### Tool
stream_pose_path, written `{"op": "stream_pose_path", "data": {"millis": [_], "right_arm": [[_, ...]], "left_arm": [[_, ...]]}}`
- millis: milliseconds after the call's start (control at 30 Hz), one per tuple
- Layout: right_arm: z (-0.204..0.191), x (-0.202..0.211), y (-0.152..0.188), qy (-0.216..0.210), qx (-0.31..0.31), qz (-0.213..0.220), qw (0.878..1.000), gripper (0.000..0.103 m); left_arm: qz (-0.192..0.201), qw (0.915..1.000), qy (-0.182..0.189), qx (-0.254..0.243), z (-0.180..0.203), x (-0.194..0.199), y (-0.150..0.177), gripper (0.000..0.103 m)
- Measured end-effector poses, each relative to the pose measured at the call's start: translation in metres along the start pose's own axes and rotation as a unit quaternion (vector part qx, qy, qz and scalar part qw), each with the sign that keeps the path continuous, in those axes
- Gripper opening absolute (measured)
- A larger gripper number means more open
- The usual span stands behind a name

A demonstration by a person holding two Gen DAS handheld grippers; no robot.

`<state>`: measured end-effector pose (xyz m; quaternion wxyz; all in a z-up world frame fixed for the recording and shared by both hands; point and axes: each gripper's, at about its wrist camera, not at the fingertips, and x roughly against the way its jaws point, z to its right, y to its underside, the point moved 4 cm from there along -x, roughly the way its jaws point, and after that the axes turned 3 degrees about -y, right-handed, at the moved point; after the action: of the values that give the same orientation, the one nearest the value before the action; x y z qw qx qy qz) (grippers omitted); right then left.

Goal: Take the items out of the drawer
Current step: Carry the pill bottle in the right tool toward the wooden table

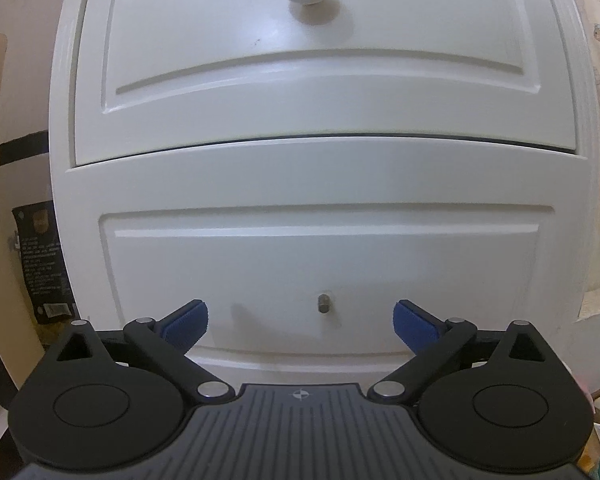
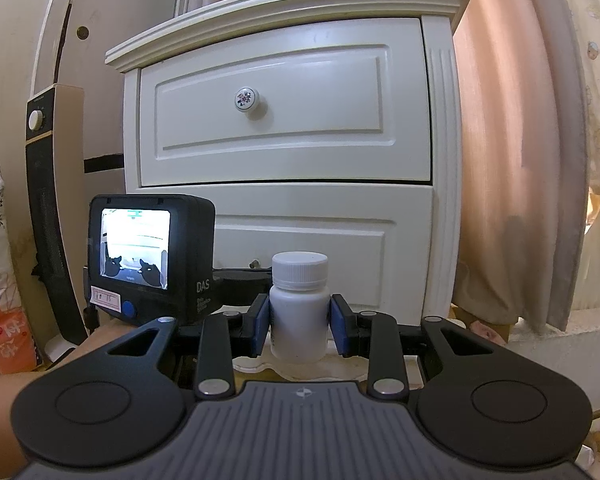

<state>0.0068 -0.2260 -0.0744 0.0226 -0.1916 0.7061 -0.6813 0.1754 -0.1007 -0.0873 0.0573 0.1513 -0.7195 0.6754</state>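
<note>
- The right claw point(image 2: 299, 326) points level at the nightstand, its blue ribbed pads clamped on a white plastic bottle point(image 2: 299, 308).
- The bottle stands upright, ridged cap on top, before the lower drawer point(image 2: 324, 240).
- The left claw point(image 1: 300, 322) gapes wide, facing that drawer's bare metal stud point(image 1: 323, 303).
- Both white panelled drawers look closed.
</note>
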Motion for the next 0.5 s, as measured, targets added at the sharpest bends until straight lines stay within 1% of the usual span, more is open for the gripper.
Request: {"op": "stream_pose_path", "data": {"millis": [133,200,267,333,433,500], "right_arm": [[-0.001,-0.002,0.002,0.001,0.000,-0.002,1.000,0.032],[0.000,-0.003,0.003,0.001,-0.002,-0.003,1.000,0.032],[-0.001,-0.005,0.004,0.001,-0.003,-0.004,1.000,0.032],[-0.002,-0.007,0.005,-0.001,-0.004,-0.004,1.000,0.032],[-0.004,-0.009,0.005,-0.004,-0.005,-0.005,1.000,0.032],[-0.006,-0.009,0.005,-0.007,-0.007,-0.005,1.000,0.032]], "left_arm": [[0.010,0.9999,0.002,0.010,-0.017,0.016,-0.004,0.103],[0.019,0.9997,0.001,0.015,-0.031,0.033,-0.002,0.103],[0.024,0.9995,-0.008,0.020,-0.045,0.045,-0.003,0.103],[0.029,0.9991,-0.007,0.029,-0.058,0.058,-0.001,0.103],[0.037,0.9988,-0.011,0.030,-0.078,0.075,0.003,0.103],[0.036,0.9987,-0.012,0.034,-0.090,0.085,0.005,0.103]]}}
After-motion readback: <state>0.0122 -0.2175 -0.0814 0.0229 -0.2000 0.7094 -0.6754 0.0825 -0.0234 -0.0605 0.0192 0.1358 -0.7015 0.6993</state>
